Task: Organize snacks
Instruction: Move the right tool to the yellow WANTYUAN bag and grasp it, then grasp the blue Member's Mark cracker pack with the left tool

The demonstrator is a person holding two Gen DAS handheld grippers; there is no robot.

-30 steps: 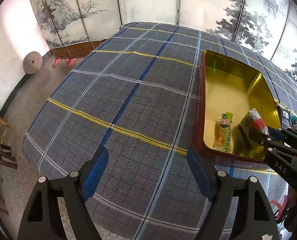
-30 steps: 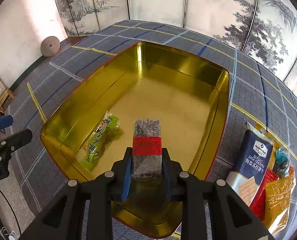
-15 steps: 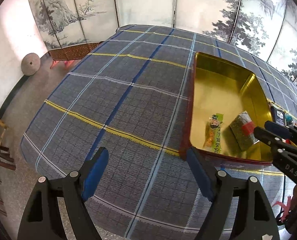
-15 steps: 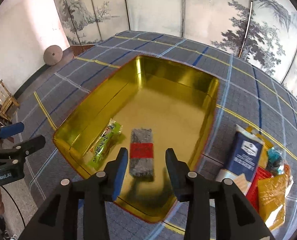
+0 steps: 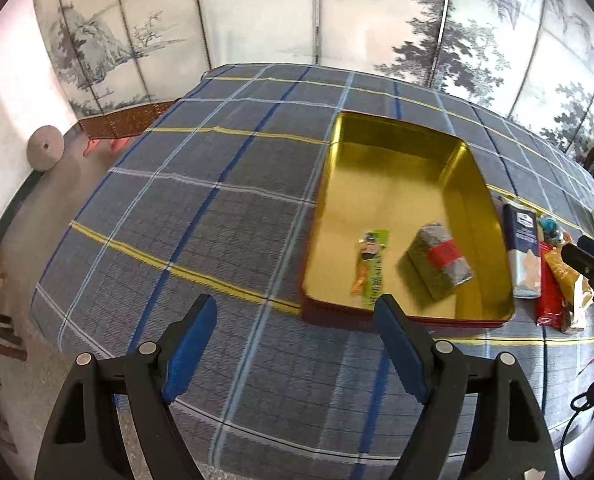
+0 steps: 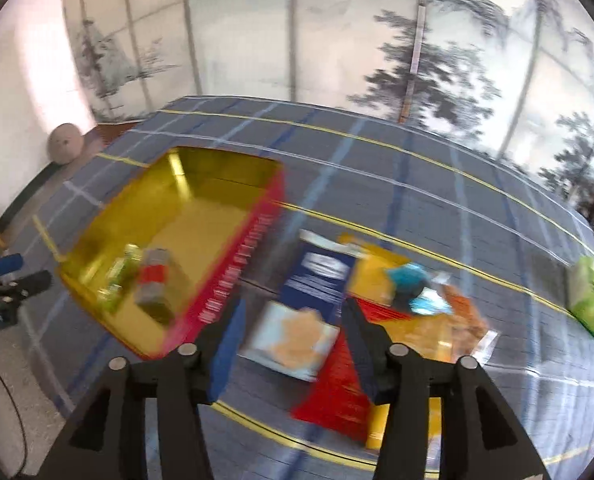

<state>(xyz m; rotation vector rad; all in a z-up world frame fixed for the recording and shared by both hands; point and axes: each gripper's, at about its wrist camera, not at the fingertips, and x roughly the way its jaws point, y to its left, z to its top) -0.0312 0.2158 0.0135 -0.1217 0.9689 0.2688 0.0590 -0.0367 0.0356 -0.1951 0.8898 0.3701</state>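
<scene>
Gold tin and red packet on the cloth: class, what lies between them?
The blue cracker pack lies between the tin and red packet, seen best in the left wrist view.

Snack pile [image 6: 377,304] blurred, perhaps crackers

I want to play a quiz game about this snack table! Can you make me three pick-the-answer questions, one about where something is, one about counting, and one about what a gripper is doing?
1. Where does the grey block-shaped packet with the red band lie?
A. On the checked tablecloth
B. Inside the gold metal tin
C. On the dark blue cracker bag

2. How many snacks lie in the gold metal tin?
A. None
B. Two
C. Five

3. What is between the blue pads of the left gripper?
A. Nothing
B. The long green snack packet
C. The tin's red rim

Answers:
1. B: the packet rests on the tin's gold floor.
2. B: only the grey packet and the long green snack packet are inside.
3. A: its jaws stand wide apart above the blue-grey checked tablecloth, gripping nothing.
</scene>
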